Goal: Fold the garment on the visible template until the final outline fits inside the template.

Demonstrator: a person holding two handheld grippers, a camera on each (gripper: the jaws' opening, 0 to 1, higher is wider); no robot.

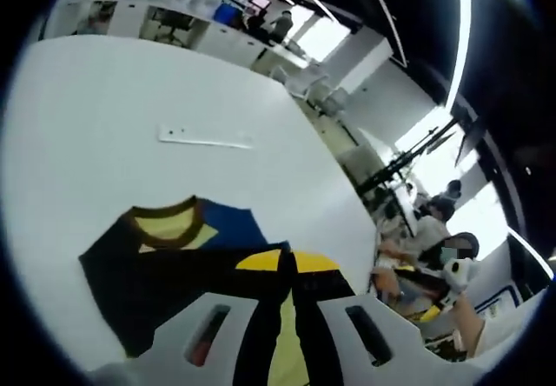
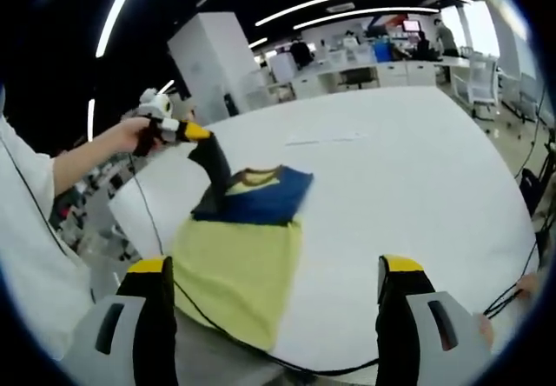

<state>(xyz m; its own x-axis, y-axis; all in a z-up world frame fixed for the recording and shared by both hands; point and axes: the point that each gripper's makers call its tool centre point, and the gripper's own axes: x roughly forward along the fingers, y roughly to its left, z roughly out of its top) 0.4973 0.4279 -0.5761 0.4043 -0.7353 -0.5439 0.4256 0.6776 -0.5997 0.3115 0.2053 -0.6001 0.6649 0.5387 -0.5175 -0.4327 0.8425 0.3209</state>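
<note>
The garment (image 2: pixel 239 260) lies on the white table (image 2: pixel 408 169), with a yellow-green body, a blue upper part (image 2: pixel 265 199) and a brown collar. My left gripper (image 2: pixel 198 134), held in a person's hand, lifts a dark sleeve up off the table at the garment's left shoulder. In the left gripper view my left gripper (image 1: pixel 291 262) is shut on dark fabric, and below it are the garment (image 1: pixel 165 260) and its collar (image 1: pixel 169 221). My right gripper (image 2: pixel 274 269) stands open over the garment's near hem, holding nothing.
A thin white strip (image 1: pixel 206 138) lies flat on the table beyond the garment, also visible as the strip (image 2: pixel 326 136). A black cable (image 2: pixel 226 329) crosses the near table edge. Desks, chairs and people stand around the table (image 1: pixel 104 99).
</note>
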